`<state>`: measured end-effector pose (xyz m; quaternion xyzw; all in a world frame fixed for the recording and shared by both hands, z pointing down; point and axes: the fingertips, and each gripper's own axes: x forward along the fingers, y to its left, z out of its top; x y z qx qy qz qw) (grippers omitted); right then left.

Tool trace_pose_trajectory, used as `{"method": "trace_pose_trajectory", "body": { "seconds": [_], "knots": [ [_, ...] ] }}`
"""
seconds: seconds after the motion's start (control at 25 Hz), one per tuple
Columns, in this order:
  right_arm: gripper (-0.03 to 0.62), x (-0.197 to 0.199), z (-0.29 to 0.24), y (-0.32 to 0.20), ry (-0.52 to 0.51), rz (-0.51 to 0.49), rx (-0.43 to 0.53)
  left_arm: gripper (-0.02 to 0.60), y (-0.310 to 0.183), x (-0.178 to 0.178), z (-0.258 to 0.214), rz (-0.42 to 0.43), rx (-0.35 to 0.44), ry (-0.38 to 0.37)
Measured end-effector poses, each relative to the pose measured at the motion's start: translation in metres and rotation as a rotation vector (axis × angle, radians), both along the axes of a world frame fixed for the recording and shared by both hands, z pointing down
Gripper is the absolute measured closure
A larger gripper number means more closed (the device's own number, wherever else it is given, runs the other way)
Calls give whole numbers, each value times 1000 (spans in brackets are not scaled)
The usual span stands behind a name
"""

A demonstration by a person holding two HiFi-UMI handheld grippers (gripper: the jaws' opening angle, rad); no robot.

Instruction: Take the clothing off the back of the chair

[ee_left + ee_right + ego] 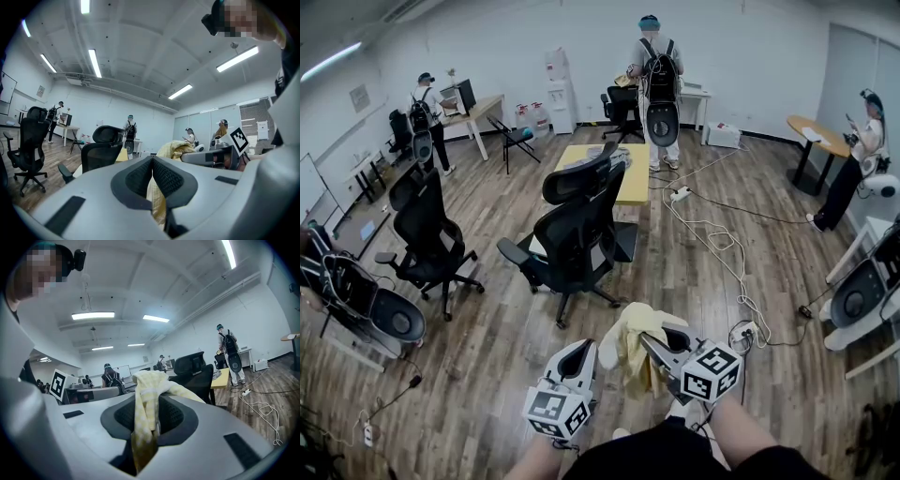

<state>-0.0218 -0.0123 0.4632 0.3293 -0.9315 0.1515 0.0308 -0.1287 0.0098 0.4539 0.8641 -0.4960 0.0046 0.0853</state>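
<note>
- Head view: the right tool (654, 345), near the bottom edge, holds a yellow cloth (630, 342) that hangs from its tip. The cloth is off the black chair (577, 230), which stands well apart, farther out on the wood floor (487, 328). The left tool (586, 350) sits just left of the cloth. Only this view shows both tools side by side and the chair whole, down to its wheels, with the yellow tabletop (633, 178) beyond it.
- Left gripper view: this tool's (152, 166) pads are pressed together. The cloth (176, 149) is bunched just beyond on the right and also shows in the slot below the pads. I cannot tell whether any of it is pinched there. The chair (101, 154) stands farther off, to the left.
- Right gripper view: this tool's (149, 413) jaws stand narrow, clamped on the cloth (145, 399). The cloth drapes over the pads and hangs down between them, a grip shown up close only here. The chair (197, 373) is far right.
</note>
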Motion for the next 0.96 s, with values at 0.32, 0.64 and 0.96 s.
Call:
{"method": "trace_pose_trajectory", "body": {
  "seconds": [0.32, 0.64, 0.96],
  "knots": [
    [502, 5, -2, 4, -1, 7, -1, 563, 2, 5, -4, 11, 6, -3],
    [502, 5, -2, 5, -5, 19, -8, 563, 4, 6, -4, 15, 6, -5],
    [502, 4, 1, 5, -9, 12, -4, 563, 4, 6, -1, 12, 5, -3]
  ]
}}
